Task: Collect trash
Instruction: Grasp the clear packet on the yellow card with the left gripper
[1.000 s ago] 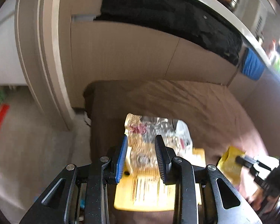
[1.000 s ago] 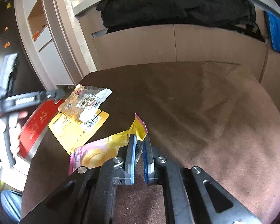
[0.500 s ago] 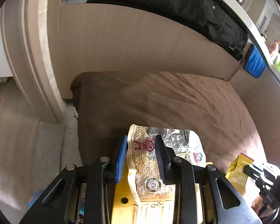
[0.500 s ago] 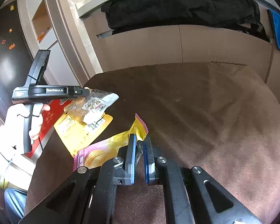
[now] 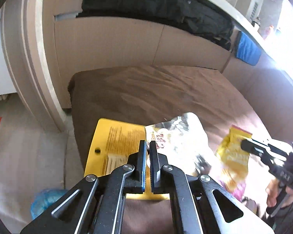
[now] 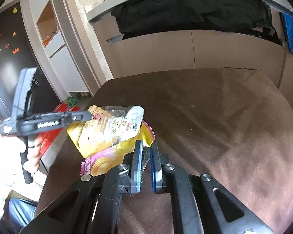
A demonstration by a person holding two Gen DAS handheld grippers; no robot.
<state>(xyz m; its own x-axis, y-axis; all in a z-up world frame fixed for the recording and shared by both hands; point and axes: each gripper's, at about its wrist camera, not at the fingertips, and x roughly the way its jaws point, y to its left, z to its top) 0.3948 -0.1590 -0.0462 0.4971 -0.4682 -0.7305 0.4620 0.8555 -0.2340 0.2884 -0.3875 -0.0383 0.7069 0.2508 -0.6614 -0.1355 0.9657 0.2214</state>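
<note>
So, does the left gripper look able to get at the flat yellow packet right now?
Probably not: the left gripper has just closed its jaws on the clear wrapper, so it is occupied, although the yellow packet lies uncovered right beside it.

Daylight glares in at two o'clock of the left view, bleaching that corner; wrappers (image 5: pixel 177 136) blur; fisheye edges bend and darken.
</note>
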